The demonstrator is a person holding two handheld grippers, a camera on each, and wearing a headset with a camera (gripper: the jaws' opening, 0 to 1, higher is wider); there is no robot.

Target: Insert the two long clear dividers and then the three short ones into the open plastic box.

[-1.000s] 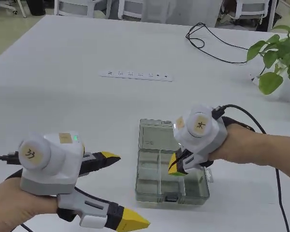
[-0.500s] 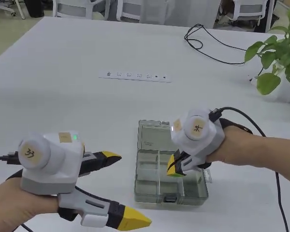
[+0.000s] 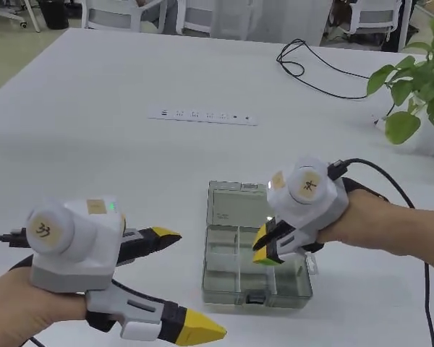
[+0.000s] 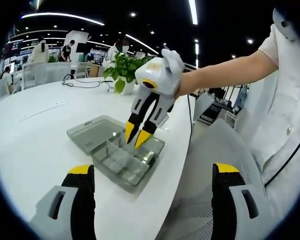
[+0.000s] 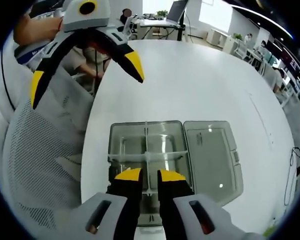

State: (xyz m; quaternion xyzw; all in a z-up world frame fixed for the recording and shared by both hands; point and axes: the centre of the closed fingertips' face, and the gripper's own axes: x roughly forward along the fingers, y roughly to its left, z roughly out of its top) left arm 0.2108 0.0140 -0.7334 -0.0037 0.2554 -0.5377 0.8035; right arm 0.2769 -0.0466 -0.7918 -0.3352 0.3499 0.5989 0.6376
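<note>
The clear plastic box lies open on the white table, its lid folded flat on the far side. Clear dividers stand inside it, one lengthwise and others crossing it, splitting it into several compartments. My right gripper hovers over the middle of the box with its tips pointing down. Its jaws are a narrow gap apart, straddling the line of the lengthwise divider, and I see nothing held. My left gripper stays wide open and empty, to the left of the box and nearer to me.
A white power strip lies farther back on the table. A black cable and a potted plant are at the far right. The table's near edge and a mesh chair are close to the box.
My right gripper has shifted slightly to the right and up over the box. The left gripper has stayed put.
</note>
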